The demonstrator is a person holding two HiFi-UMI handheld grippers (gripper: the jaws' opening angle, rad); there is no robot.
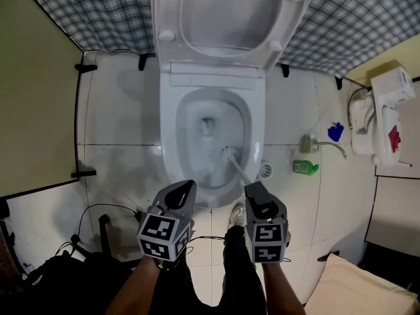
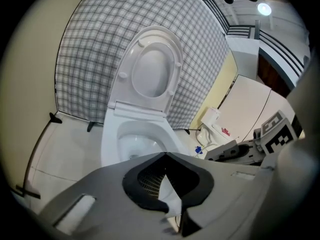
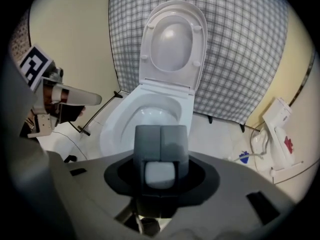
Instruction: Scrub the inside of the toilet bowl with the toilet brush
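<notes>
Landmark: toilet bowl [image 1: 213,143].
- Lid [image 1: 230,18] stands upright behind it.
- Toilet brush [image 1: 230,155] is inside it, head near its right front wall.
- Left gripper [image 1: 189,185] is at its front left rim, right gripper [image 1: 252,189] at its front right.
- On the floor [image 1: 118,110] to its right: drain [image 1: 265,170] just beside it, bottle [image 1: 305,167] farther right.
- Cables [image 1: 98,212] lie left of its front.

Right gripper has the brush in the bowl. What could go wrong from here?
The toilet brush head sits by the bowl near rim; a hard stroke from the right gripper may flick water onto the shoe.
Loose cables lie on the floor nearby; splashes could reach them.
</notes>
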